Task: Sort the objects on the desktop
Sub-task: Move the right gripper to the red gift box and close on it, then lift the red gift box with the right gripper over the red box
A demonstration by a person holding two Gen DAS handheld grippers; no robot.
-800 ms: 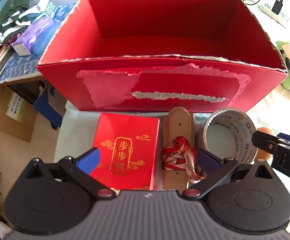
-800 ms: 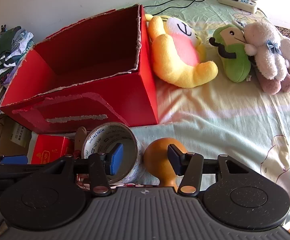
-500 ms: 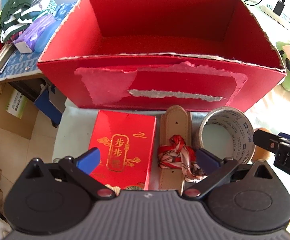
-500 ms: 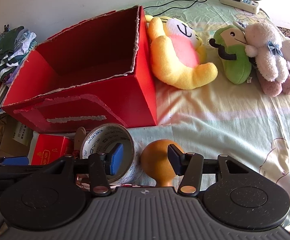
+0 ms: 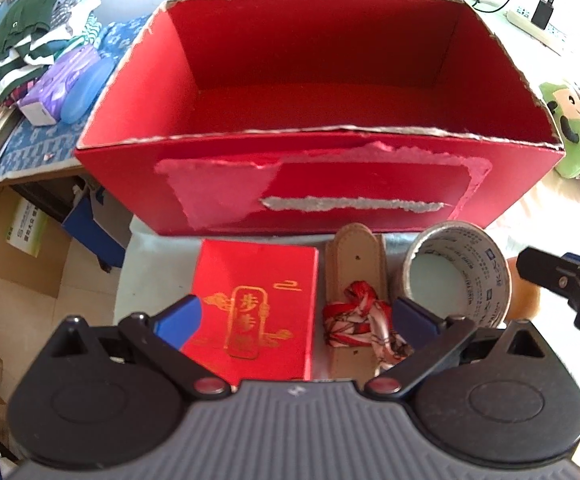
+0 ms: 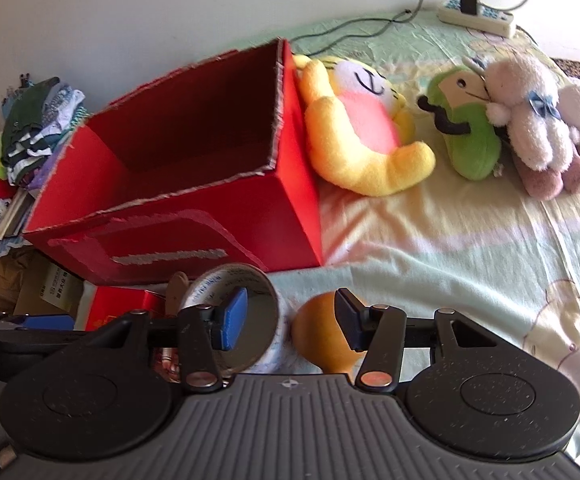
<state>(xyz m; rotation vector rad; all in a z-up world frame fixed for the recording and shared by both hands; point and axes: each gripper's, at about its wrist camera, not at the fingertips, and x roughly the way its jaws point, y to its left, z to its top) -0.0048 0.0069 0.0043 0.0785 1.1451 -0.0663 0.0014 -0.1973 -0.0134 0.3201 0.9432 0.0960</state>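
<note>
A big open red box [image 5: 322, 196] stands empty behind a row of small things. In the left wrist view these are a red packet with gold characters [image 5: 257, 300], a tan leather strap [image 5: 356, 256] tied with a red patterned scarf [image 5: 354, 320], and a tape roll [image 5: 486, 276]. My left gripper [image 5: 296, 316] hangs wide open above the packet and the strap, touching neither. My right gripper [image 6: 290, 316] is open too; its left finger sits inside the tape roll [image 6: 249, 280] and its right finger over an orange gourd-shaped object [image 6: 322, 332], with neither pad pressing.
Plush toys lie right of the box: a yellow one [image 6: 354, 148], a green one [image 6: 470, 136] and white ones [image 6: 530, 120]. A power strip [image 6: 478, 20] lies by the wall. Folded clothes [image 5: 37, 44] are piled at the left, and cardboard boxes [image 5: 21, 248] stand on the floor below the bed edge.
The scene has slid slightly downward in both views, more in the right wrist view. Neither gripper's jaws have changed, and no object has moved.
</note>
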